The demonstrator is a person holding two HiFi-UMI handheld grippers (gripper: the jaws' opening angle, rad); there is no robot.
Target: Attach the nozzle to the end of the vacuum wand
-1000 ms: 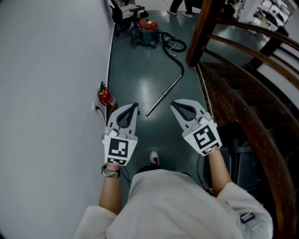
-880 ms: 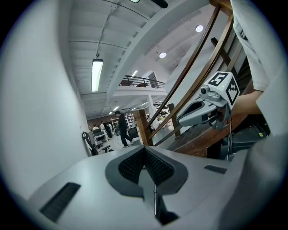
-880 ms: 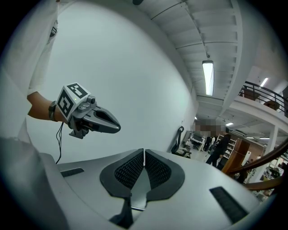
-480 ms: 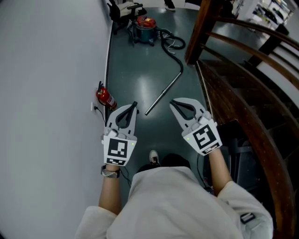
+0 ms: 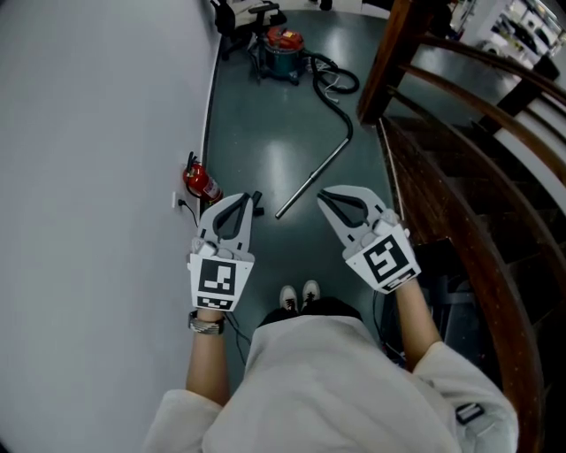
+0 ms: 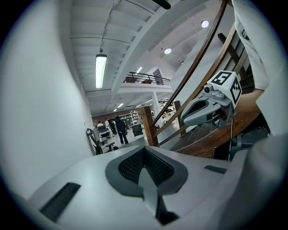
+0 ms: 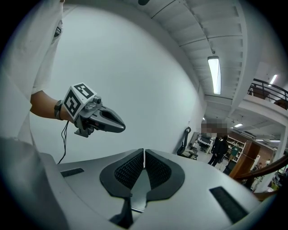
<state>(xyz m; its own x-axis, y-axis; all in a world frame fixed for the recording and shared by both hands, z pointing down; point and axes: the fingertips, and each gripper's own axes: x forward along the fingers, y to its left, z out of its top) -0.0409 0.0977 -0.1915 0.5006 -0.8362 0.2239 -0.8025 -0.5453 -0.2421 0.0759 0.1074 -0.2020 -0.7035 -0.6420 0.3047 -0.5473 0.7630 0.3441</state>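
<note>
The metal vacuum wand [image 5: 314, 180] lies slanted on the dark floor ahead, joined by a black hose [image 5: 334, 81] to the red and teal vacuum cleaner [image 5: 284, 50] at the far end. I see no nozzle in any view. My left gripper [image 5: 253, 197] is shut and empty, held above the floor just left of the wand's near end. My right gripper [image 5: 322, 196] is shut and empty too, just right of that end. In the left gripper view the left gripper [image 6: 144, 149] shows closed pads, with the right gripper [image 6: 185, 120] beside it. The right gripper view shows the right gripper [image 7: 144, 155] closed.
A white wall [image 5: 97, 177] runs along the left, with a red fire extinguisher [image 5: 201, 184] at its foot. A dark wooden staircase and railing [image 5: 460, 177] fill the right. Office chairs [image 5: 239, 18] stand beyond the vacuum cleaner. The person's shoes [image 5: 301, 295] stand together below the grippers.
The person has stepped forward, and both shoes now stand side by side. Both grippers have moved a little along the floor toward the wand and stay shut.
</note>
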